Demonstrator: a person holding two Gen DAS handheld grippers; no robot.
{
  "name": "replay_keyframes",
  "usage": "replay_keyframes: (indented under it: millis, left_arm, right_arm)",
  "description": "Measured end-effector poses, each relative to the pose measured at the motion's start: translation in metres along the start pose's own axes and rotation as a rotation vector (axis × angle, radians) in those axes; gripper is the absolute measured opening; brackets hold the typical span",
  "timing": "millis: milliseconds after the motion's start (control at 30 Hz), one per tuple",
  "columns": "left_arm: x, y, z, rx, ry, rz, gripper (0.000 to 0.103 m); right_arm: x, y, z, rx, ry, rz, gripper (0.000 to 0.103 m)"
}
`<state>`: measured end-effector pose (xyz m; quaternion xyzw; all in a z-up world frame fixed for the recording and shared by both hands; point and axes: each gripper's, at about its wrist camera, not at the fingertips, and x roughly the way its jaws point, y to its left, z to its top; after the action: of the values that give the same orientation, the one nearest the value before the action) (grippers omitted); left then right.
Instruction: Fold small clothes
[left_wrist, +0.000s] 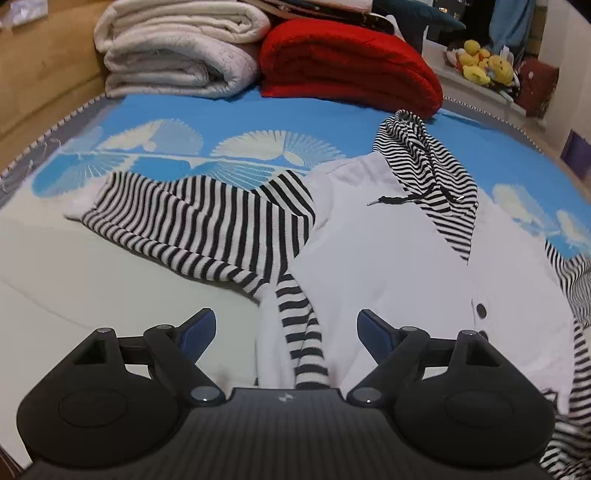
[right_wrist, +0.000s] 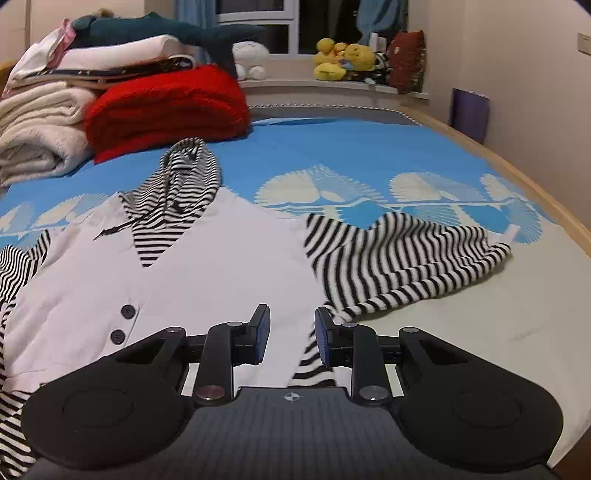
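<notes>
Hoodie lies mid-bed, clear room toward the right edge; two buttons. Left gripper jaws wide, right gripper jaws narrow, both empty.

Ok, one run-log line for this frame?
garment: small white hooded top with black-striped sleeves, flat on blue bedspread, unfolded | left gripper: open, empty | right gripper: open, empty

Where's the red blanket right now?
The folded red blanket lies at the far end of the bed, upper left in the right wrist view, beside the cream blanket and just beyond the striped hood.
</notes>
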<state>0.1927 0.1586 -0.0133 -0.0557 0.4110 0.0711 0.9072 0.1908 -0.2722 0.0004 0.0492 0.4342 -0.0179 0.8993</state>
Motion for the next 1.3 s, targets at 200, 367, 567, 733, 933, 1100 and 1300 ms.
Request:
replay_keyframes:
  millis: [200,367,567,733,933,1100,1300]
  left_arm:
    - [0.013,0.004,0.014,-0.009,-0.01,-0.001,0.088]
    - [0.018,0.011,0.027,-0.007,-0.052,-0.005,0.088]
    - [0.045,0.034,0.04,-0.047,-0.013,-0.016,0.088]
    - [0.072,0.071,0.051,-0.093,-0.008,0.082,0.087]
    - [0.104,0.135,0.069,-0.204,-0.038,0.227,0.083]
    - [0.125,0.195,0.079,-0.402,-0.076,0.319,0.08]
    - [0.154,0.244,0.07,-0.55,-0.037,0.369,0.071]
  right_arm:
    - [0.002,0.017,0.009,-0.051,0.017,-0.011,0.029]
    - [0.004,0.034,0.054,-0.019,-0.005,0.015,0.034]
    - [0.039,0.077,0.098,-0.015,-0.068,0.114,0.043]
    - [0.078,0.104,0.073,-0.083,0.02,0.106,0.043]
    - [0.091,0.118,0.077,-0.1,0.059,0.228,0.042]
    - [0.113,0.125,0.068,-0.1,0.091,0.242,0.03]
    - [0.128,0.126,0.064,-0.098,0.145,0.244,0.007]
